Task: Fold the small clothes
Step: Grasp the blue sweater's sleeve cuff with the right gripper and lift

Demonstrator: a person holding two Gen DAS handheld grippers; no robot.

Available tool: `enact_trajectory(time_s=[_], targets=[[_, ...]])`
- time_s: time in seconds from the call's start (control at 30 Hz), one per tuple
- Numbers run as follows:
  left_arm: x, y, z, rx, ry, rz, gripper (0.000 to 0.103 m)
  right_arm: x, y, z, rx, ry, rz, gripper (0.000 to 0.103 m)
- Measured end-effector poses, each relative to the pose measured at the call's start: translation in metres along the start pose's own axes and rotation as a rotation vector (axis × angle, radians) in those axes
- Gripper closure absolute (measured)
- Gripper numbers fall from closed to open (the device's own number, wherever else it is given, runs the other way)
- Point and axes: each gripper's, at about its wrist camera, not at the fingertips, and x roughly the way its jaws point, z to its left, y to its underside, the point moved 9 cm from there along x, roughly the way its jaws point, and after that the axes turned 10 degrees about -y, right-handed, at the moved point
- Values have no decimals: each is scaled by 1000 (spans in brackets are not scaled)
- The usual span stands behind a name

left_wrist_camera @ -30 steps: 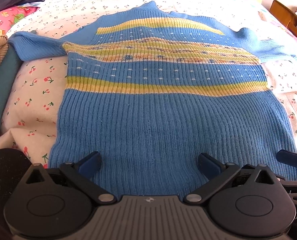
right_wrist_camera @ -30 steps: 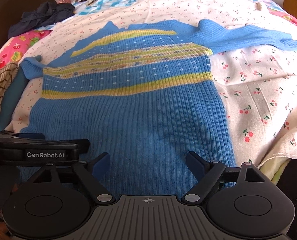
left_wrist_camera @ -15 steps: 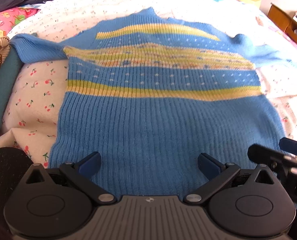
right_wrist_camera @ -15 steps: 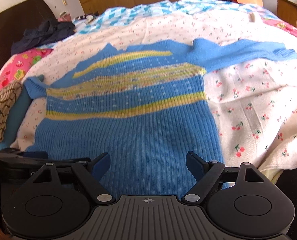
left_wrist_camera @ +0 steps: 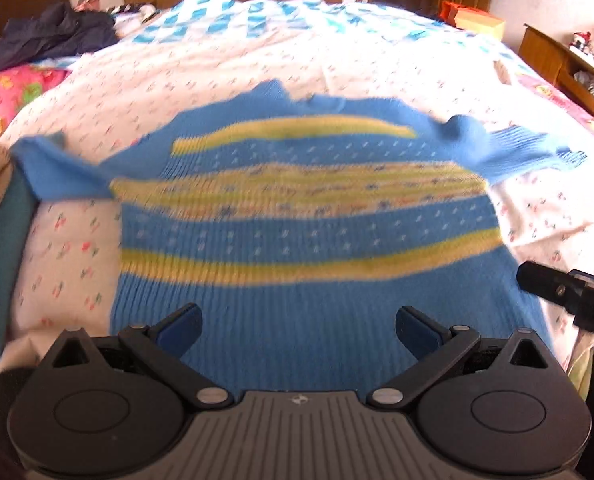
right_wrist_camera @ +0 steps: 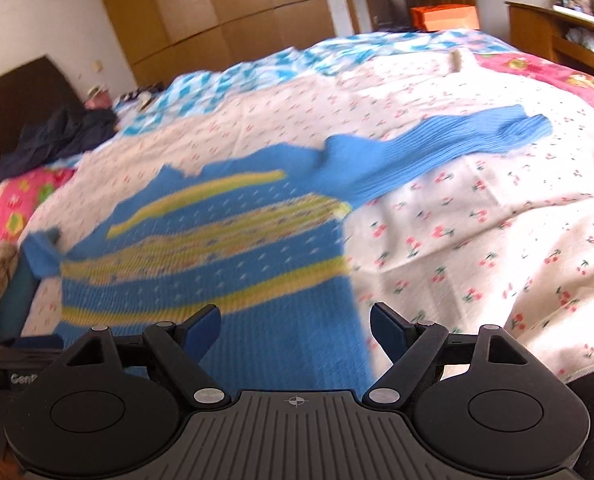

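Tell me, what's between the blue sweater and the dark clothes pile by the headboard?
Just bedding: the cherry-print blanket, seen in the right wrist view between the sweater and the dark clothes.

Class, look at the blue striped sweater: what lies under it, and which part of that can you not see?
The sweater lies spread on a cherry-print blanket, which shows on all sides of it. The blanket directly beneath the knit is covered, so anything there cannot be seen.

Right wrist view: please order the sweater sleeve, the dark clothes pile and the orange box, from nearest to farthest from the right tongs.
1. Sweater sleeve, stretched out ahead to the right on the cherry-print cover.
2. Dark clothes pile, far left by the headboard.
3. Orange box, beyond the bed near the doorway.

Measured from the right tongs.
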Motion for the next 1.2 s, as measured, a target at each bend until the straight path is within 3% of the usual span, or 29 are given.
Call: enact_trajectory(time_s=[0.3, 0.6, 0.83, 1.0, 1.2], targets=[[6, -39, -36, 75, -13, -76, 0, -2, -38, -69, 106, 69, -107, 21], [11, -80, -103, 212, 19, -172, 0, -2, -82, -154, 229, 124, -211, 26], [26, -104, -150, 178, 121, -144, 0, 10, -121, -227, 382, 125, -289, 37], [37, -111, -165, 166, 117, -138, 0, 32, -133, -276, 517, 141, -308, 38], [43, -103, -170, 188, 122, -116, 0, 52, -146, -297, 568, 124, -354, 41]])
